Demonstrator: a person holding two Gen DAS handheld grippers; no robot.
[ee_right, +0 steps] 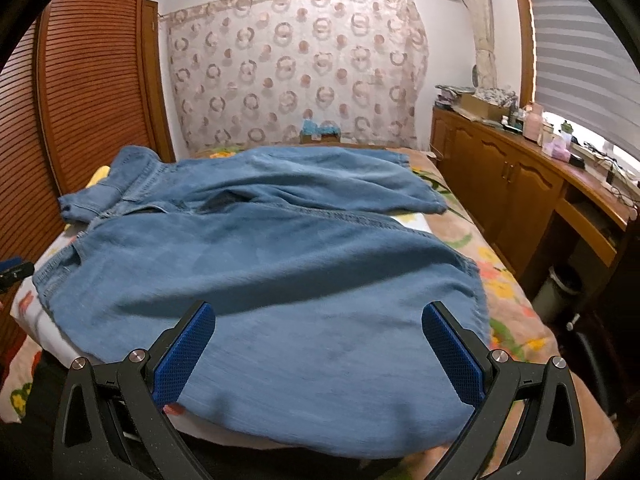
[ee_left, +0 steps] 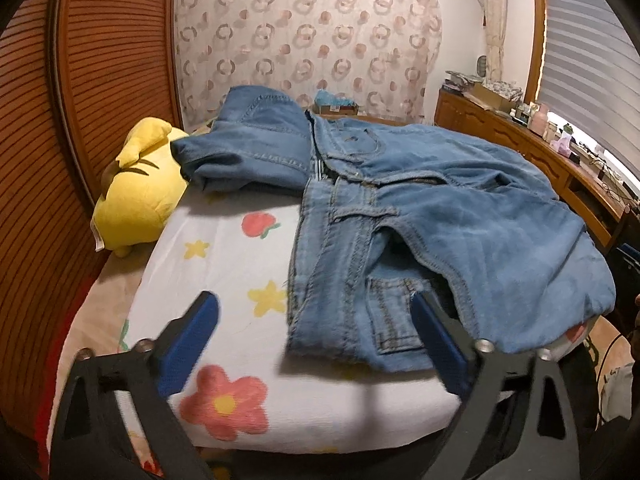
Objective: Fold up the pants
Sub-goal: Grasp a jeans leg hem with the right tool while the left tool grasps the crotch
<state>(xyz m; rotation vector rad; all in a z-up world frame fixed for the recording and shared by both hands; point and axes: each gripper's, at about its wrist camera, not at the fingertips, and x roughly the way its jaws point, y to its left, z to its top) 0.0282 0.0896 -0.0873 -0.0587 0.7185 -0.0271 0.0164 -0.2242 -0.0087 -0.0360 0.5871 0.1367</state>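
Bedroom scene: blue denim pants (ee_right: 256, 264) lie spread on a floral bed (ee_left: 224, 280). Left tongs (ee_left: 316, 308) and right tongs (ee_right: 320, 316) hover released, empty; folding seems unstarted, next grasping an edge.

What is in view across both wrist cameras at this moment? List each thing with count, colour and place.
Blue denim pants: one, spread across the bed, waist toward the wardrobe side.
White flower-print bed sheet: one, under the pants.
Yellow plush toy: one, beside the waistband, against the wardrobe.
Brown slatted wooden wardrobe: one, along the bed's left.
Circle-patterned pink curtain: one, far wall.
Brown wooden cabinet: one, right of the bed, top cluttered with small items.
Grey window blind: one, upper right.
Left tongs: black with blue pads, open over the waistband.
Right tongs: same colours, open over a pant leg.
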